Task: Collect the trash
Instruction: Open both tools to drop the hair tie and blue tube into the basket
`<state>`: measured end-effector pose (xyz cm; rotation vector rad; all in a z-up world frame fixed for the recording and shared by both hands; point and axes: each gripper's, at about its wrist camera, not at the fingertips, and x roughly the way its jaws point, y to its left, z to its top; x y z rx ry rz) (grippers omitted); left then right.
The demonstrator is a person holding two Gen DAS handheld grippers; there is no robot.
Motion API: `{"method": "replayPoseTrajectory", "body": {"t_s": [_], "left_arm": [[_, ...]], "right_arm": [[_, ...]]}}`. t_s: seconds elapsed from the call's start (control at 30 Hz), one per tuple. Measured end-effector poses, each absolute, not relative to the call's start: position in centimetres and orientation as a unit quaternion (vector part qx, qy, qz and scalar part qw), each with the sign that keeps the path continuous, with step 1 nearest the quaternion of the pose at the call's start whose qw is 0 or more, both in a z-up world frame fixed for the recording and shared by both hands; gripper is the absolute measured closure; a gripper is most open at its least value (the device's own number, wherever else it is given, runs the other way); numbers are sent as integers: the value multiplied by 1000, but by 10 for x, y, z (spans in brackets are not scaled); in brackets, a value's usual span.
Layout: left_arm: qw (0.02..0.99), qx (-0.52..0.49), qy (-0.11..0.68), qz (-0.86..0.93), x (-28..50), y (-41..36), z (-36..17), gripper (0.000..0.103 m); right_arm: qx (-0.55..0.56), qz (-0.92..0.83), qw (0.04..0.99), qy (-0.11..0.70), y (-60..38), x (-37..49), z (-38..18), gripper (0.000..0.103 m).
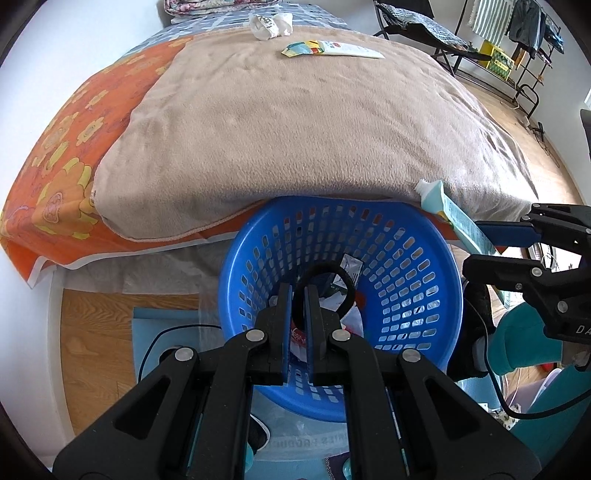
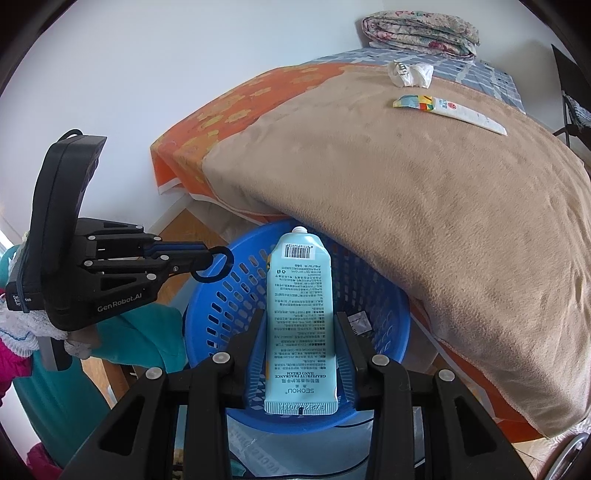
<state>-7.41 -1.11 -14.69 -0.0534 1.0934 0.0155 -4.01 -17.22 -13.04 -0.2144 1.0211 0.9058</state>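
Note:
A blue perforated basket [image 1: 406,280] stands on the floor against the bed, with wrappers [image 1: 347,269] inside. My left gripper [image 1: 298,291] is shut on a black hair tie [image 1: 343,280] and holds it over the basket; it also shows in the right wrist view [image 2: 216,264]. My right gripper [image 2: 301,317] is shut on a light blue hand cream tube [image 2: 301,314], cap forward, above the basket [image 2: 229,295]. The tube also shows in the left wrist view [image 1: 454,218]. On the beige blanket lie a white tube [image 1: 343,48] and crumpled white paper [image 1: 269,24].
The bed with the beige blanket [image 1: 295,129] and an orange flowered sheet [image 1: 66,158] fills the middle. A folded quilt [image 2: 421,33] lies at the bed's far end. A chair and a drying rack [image 1: 517,40] stand at the far right. A cable [image 1: 159,336] crosses the floor.

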Motion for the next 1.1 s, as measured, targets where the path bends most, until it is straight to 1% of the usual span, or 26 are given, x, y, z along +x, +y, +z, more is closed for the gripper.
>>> {"method": "replayPoseTrajectory", "body": {"t_s": [0.17, 0.27, 0.3, 0.33, 0.37, 0.4, 0.43, 0.5, 0.57, 0.7, 0.77, 0.8, 0.83, 0.9, 0.93, 1.1], "left_arm": [[852, -24, 523, 9, -74, -12, -148, 99], [851, -22, 524, 10, -74, -13, -149, 96], [851, -21, 525, 10, -74, -13, -149, 90], [851, -21, 525, 10, -74, -13, -149, 82], [852, -22, 524, 9, -74, -13, -149, 78], [852, -21, 523, 10, -73, -13, -149, 73], [853, -19, 521, 11, -73, -14, -149, 72], [853, -20, 521, 11, -73, -14, -149, 72], [853, -21, 521, 13, -73, -13, -148, 72], [854, -23, 519, 13, -72, -13, -147, 72], [855, -22, 517, 14, -72, -13, -146, 71], [856, -22, 517, 15, -73, -13, -146, 69], [856, -22, 516, 15, -73, -12, -145, 65], [858, -23, 513, 16, -73, -13, -143, 61], [859, -22, 511, 15, -73, -13, -142, 61], [864, -19, 503, 15, -71, -14, -135, 61]], "right_arm": [[-100, 419, 769, 473, -170, -40, -131, 64], [-101, 421, 768, 472, -169, -40, -132, 64], [-103, 420, 768, 472, -168, -40, -132, 64], [-103, 419, 768, 473, -168, -40, -132, 63], [-102, 418, 768, 473, -168, -40, -132, 61], [-103, 417, 770, 473, -168, -40, -132, 57], [-104, 415, 771, 472, -168, -40, -131, 52], [-102, 412, 775, 467, -170, -40, -129, 45], [-100, 410, 778, 465, -171, -40, -127, 43], [-93, 403, 785, 461, -174, -37, -124, 30], [-91, 399, 788, 460, -175, -36, -123, 28], [-90, 397, 789, 460, -176, -35, -122, 27], [-88, 395, 790, 459, -177, -35, -122, 25], [-85, 394, 793, 458, -178, -34, -120, 21], [-82, 394, 793, 457, -179, -34, -119, 19], [-80, 393, 798, 449, -179, -32, -112, 18]]}}
